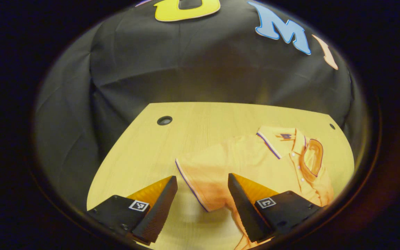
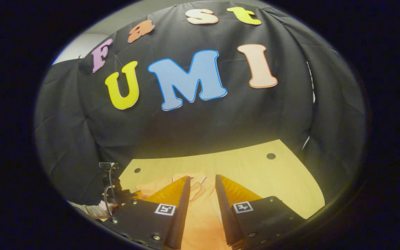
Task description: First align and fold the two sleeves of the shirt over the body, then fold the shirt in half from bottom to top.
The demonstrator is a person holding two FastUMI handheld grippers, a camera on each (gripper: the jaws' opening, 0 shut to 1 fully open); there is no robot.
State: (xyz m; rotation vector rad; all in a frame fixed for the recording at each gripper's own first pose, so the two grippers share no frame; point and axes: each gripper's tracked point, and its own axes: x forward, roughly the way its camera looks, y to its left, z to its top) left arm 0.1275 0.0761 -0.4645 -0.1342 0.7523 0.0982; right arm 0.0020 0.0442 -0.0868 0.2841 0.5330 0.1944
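Lying flat on table (image 1: 144,146): shirt (image 1: 241,163), sleeve (image 1: 200,184) spread, unfolded | hovering released over sleeve: left gripper (image 1: 202,194) | hanging parted above shirt body, gripping nothing: right gripper (image 2: 202,189) | remaining: both sleeve folds, bottom-to-top fold

Orange polo shirt (image 1: 255,163) lies flat, one sleeve folded across body.

From the left gripper view I look down over my left claw (image 1: 202,194), fairly near the pale wooden tabletop (image 1: 193,128), facing the orange short-sleeved polo shirt (image 1: 255,163) and the black cloth wall (image 1: 203,62). The right gripper view sits lower and tilts up. Both views share the tabletop (image 2: 255,173), shirt (image 2: 200,215) and wall (image 2: 221,118).
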